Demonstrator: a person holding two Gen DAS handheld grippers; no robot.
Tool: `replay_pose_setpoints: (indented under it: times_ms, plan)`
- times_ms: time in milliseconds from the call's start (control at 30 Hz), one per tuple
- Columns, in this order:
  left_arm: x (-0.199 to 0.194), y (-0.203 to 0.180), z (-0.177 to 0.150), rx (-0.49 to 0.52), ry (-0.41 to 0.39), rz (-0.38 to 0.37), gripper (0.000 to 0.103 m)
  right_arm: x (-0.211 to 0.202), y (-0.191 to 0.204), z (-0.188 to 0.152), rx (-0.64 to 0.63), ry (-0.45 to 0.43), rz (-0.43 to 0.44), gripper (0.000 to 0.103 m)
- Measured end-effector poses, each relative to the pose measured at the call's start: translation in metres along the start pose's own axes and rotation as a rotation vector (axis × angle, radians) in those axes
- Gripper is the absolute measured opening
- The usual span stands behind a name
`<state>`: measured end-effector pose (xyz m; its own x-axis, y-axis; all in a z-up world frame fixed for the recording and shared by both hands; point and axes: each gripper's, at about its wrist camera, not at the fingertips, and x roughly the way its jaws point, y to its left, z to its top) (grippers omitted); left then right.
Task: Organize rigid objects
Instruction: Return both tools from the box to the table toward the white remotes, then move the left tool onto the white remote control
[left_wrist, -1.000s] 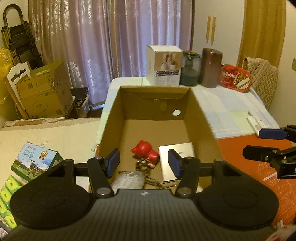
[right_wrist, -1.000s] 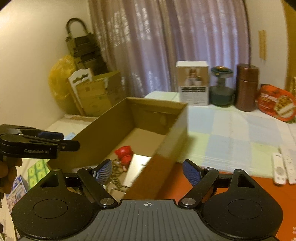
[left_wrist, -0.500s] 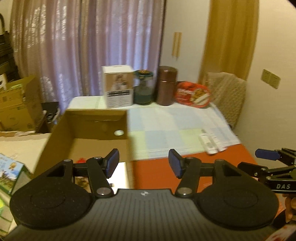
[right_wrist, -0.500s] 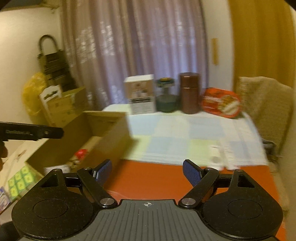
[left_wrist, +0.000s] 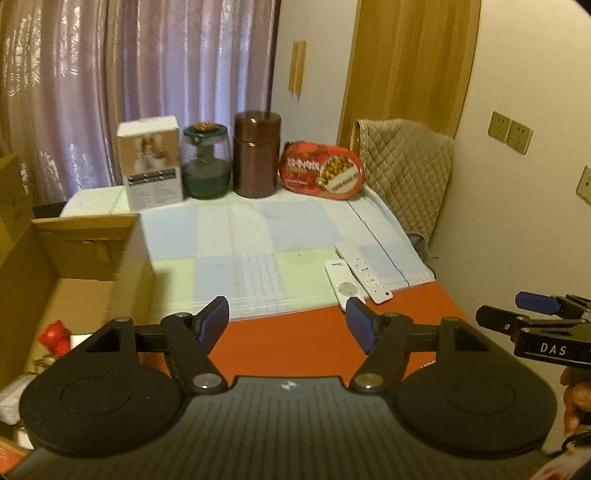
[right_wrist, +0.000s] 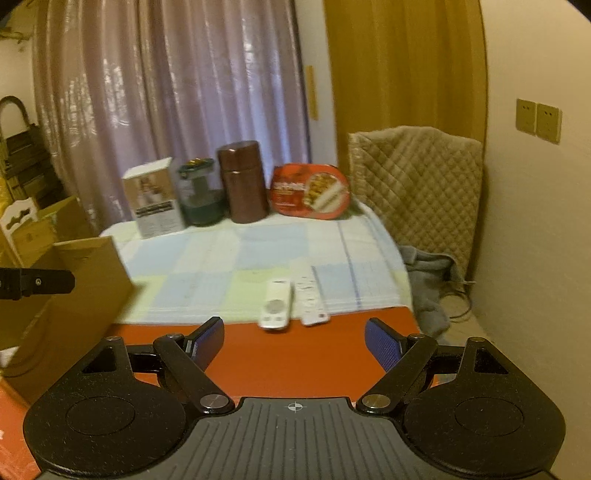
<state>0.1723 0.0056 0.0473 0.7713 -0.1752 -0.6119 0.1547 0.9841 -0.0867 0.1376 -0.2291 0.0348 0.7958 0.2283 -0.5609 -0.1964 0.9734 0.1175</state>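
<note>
Both hand-held grippers are facing the two white remotes, which are lying side by side, touching or nearly so, at the near edge of the checked cloth where it is meeting the red surface of the counter. The left hand-held gripper (left_wrist: 288, 319) is standing fairly wide with nothing between its blue pads; its jaws have just been opening. The right hand-held gripper (right_wrist: 294, 341) is standing wide and is likewise holding nothing.

The wider remote (left_wrist: 341, 282) is lying just beside the slimmer remote (left_wrist: 365, 271), both well apart from the cardboard box (left_wrist: 85, 236), which is sitting at the left of the counter and is already holding a red toy (left_wrist: 55, 334) and other small items.

Judged risks from here:
- Because the remotes are lying so close together, a closing pad is likely to be catching both, or nudging the neighbour toward the counter's right edge.
- Both are flat and low; pads coming down too high may be skidding over the casing rather than gripping its sides.
- The loose cloth (left_wrist: 258, 240) under them may be bunching or dragging if a pad is scraping it.
- With both hand-held grippers aiming at the same spot, their arms may be colliding.
- On the carry back, the box's near wall is presenting a snag for a low remote.
</note>
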Motion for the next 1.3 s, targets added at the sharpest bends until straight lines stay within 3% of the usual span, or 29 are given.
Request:
replay_pose_setpoints:
  times_ms: [333, 700, 867, 1133, 1300]
  plan:
    - [0.098, -0.028, -0.017, 0.019, 0.082, -0.002, 0.066, 0.079, -0.043, -0.006, -0.049, 0.071, 0.017, 0.079]
    - [0.195, -0.059, -0.027, 0.040, 0.124, -0.068, 0.065, 0.153, -0.069, -0.018, -0.050, 0.121, 0.052, 0.058]
    - [0.222, -0.071, -0.026, 0.084, 0.128, -0.083, 0.063, 0.174, -0.074, -0.025, -0.044, 0.125, 0.062, 0.051]
    - [0.255, -0.081, -0.023, 0.087, 0.152, -0.111, 0.047, 0.186, -0.084, -0.030, -0.018, 0.110, 0.065, 0.050]
    - [0.268, -0.081, -0.024, 0.109, 0.179, -0.111, 0.043, 0.189, -0.084, -0.029, -0.022, 0.111, 0.071, 0.050]
